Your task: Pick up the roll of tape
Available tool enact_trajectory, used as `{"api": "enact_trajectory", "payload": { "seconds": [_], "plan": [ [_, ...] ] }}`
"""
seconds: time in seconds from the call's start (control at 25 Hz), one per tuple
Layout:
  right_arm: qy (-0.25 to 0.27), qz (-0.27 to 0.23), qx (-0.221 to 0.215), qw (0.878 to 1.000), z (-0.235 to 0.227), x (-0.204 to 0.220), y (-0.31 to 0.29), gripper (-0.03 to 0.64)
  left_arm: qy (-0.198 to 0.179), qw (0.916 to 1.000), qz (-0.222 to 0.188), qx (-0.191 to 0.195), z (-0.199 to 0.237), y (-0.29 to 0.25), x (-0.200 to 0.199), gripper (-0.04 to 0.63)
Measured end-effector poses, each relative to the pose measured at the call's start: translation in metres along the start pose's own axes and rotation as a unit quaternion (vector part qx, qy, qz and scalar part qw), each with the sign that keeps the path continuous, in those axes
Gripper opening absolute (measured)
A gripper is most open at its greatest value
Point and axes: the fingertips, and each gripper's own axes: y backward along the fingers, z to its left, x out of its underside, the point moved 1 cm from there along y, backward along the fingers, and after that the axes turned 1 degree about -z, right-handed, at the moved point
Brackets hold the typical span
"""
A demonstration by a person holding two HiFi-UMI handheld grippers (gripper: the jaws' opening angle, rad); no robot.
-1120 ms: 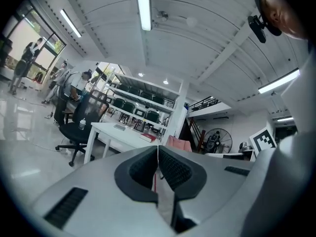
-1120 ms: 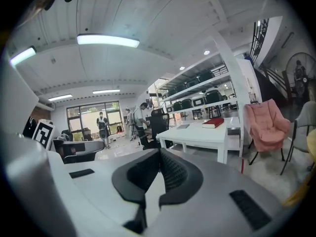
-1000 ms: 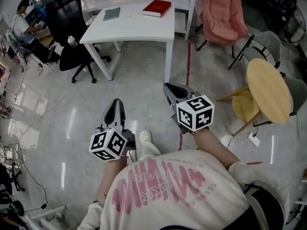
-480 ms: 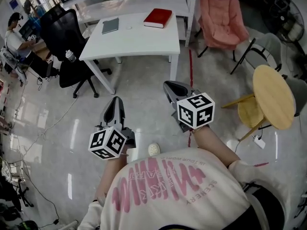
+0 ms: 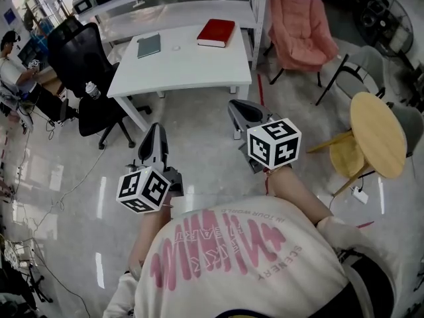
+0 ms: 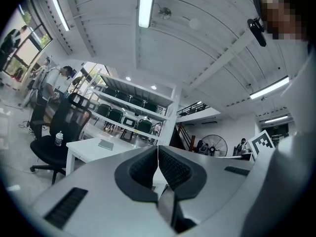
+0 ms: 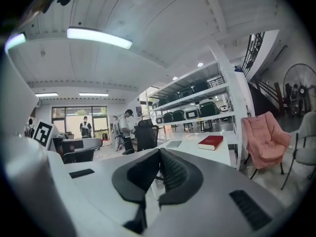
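The left gripper (image 5: 155, 130) and the right gripper (image 5: 237, 106) are both closed, with their ridged pads pressed together and nothing between them. This is plain in the left gripper view (image 6: 158, 150) and the right gripper view (image 7: 159, 152). Both are held over the shiny floor on the near side of the white table (image 5: 192, 71), well apart from it and pointing toward it. The right one is just off the table's near right corner and the left one is off its near left side.

A small pale round thing (image 5: 175, 47) lies on the table top between a grey notebook (image 5: 149, 46) and a red book (image 5: 216, 32). It could be the roll of tape, but it is too small to tell. Neither gripper is near it.

A black office chair (image 5: 78, 48) stands left of the table, with a bottle (image 5: 92, 89) beside its seat. A pink chair (image 5: 299, 26) stands to the table's right. A round wooden table (image 5: 376, 132) is further right and nearer the person, with a yellow stool (image 5: 347, 156) tucked partly under it. Long shelves (image 5: 173, 0) run behind the white table. A seated person (image 5: 14, 68) is at the far left, beyond the office chair.
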Motion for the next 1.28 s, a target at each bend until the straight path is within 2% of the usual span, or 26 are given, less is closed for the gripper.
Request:
{"api": "enact_trajectory", "payload": {
  "seconds": [0.72,1.04,1.28],
  "plan": [
    [0.028,-0.019,0.009,0.999,-0.006,-0.018,-0.082,0.014,0.011,0.9996,-0.022,0.013,0.07,-0.055,-0.025,0.025],
    [0.038,-0.009,0.008,0.999,-0.011,-0.019,-0.104,0.014,0.014,0.9993,-0.033,0.011,0.088,-0.068,-0.031,0.025],
    [0.036,-0.008,0.008,0.999,-0.011,-0.02,-0.114,0.014,0.024,0.9993,-0.027,0.007,0.099,-0.074,-0.028,0.025]
  ]
}}
